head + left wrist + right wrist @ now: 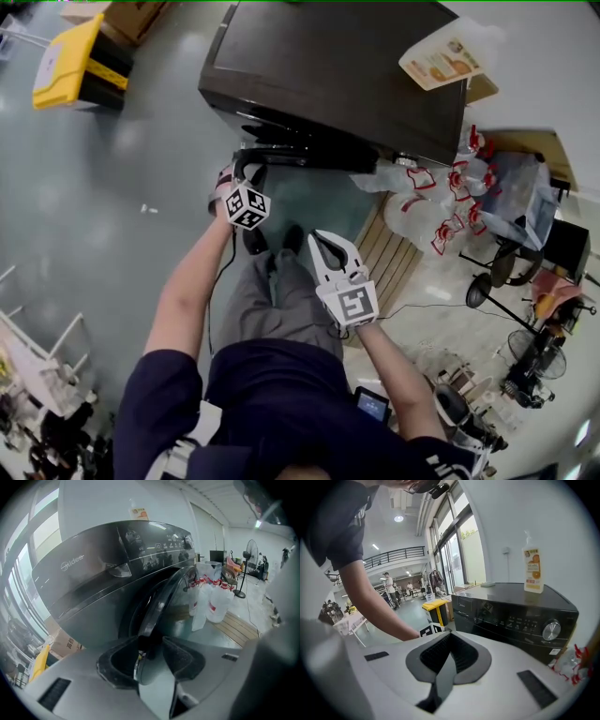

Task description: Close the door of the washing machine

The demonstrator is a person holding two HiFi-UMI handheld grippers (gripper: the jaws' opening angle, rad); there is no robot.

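We see the dark grey front-loading washing machine (356, 75) standing on the grey floor (122, 178). Its round dark-rimmed door (161, 597) is swung well out from the drum opening, so it is not yet shut. The left gripper (246, 169) reaches down to the door's outer edge. In the left gripper view, its black ridged pads (183, 656) sit on either side of the door rim and clamp it, with the rim filling the gap between them. The right gripper (317, 236) hangs in front of the machine, apart from the door and a little nearer the person. In the right gripper view (449, 634) its jaws come together at the tips with nothing between them. A white detergent bottle with an orange label (441, 56) stands upright near the rear right corner of the machine's top. Just beside the machine's right side, clear plastic jugs with red labels (450, 187) are crowded together. A slatted wooden board (389, 253) lies on the floor in front of them. A yellow bin (80, 66) stands well apart, off the machine's left side.
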